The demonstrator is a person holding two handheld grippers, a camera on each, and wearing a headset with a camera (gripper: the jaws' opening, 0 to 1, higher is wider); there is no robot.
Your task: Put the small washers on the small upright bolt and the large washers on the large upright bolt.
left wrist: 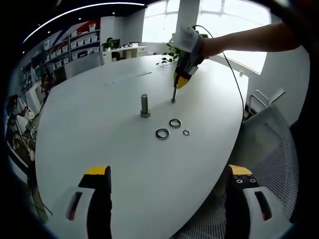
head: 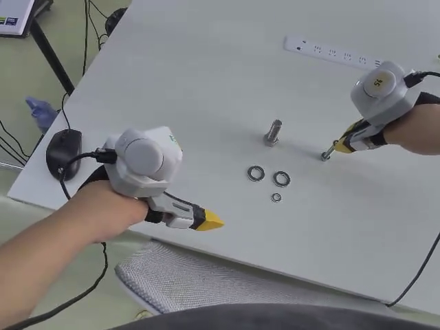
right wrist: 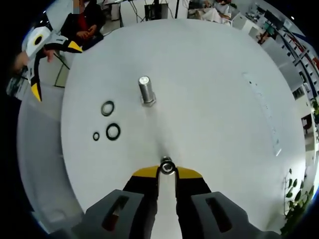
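The large upright bolt (head: 273, 132) stands mid-table, also seen in the left gripper view (left wrist: 145, 106) and the right gripper view (right wrist: 145, 90). Just in front of it lie two large washers (head: 256, 173) (head: 281, 179) and one small washer (head: 276, 198), flat on the table. The small bolt (head: 325, 156) stands to the right of them. My right gripper (head: 337, 148) is shut on the small bolt (right wrist: 167, 166) near its top. My left gripper (head: 210, 221) hovers at the near table edge, well left of the washers, and its jaws stand wide open and empty (left wrist: 168, 172).
A white power strip (head: 337, 53) lies at the far right. A black mouse (head: 63, 151) with its cable sits on the table's left edge. A grey mesh chair (head: 179, 278) is tucked under the near edge. People sit beyond the table (right wrist: 87, 22).
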